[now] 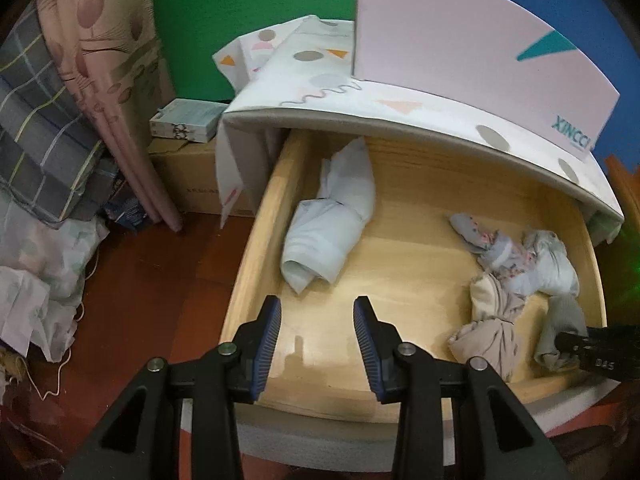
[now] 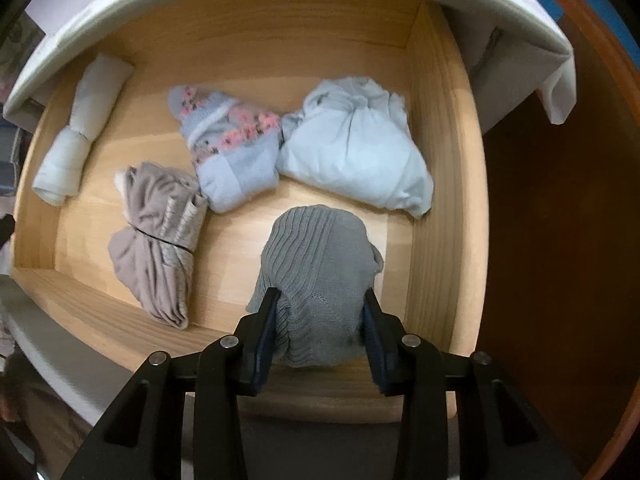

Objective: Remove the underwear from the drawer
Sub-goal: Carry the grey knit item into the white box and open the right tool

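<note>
The right gripper [image 2: 320, 316] pinches a grey ribbed-knit bundle of underwear [image 2: 316, 276] over the front right of the open pale wooden drawer [image 2: 436, 200] — soft, light and limp, it will likely sag and slip unless gripped across its bunched middle, as here. The left gripper [image 1: 317, 320] hangs over the drawer's bare front left, jaws slightly apart on nothing — near a rolled white cloth [image 1: 332, 220].

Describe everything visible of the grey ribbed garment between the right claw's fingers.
The grey ribbed garment is a soft knitted bundle, bunched into a rounded lump with fine parallel ribs. The right claw is shut on its lower part, both pads pressing its sides, and its top bulges out beyond them. It hangs over the wooden drawer near the front right corner, apart from the other bundles.
</note>
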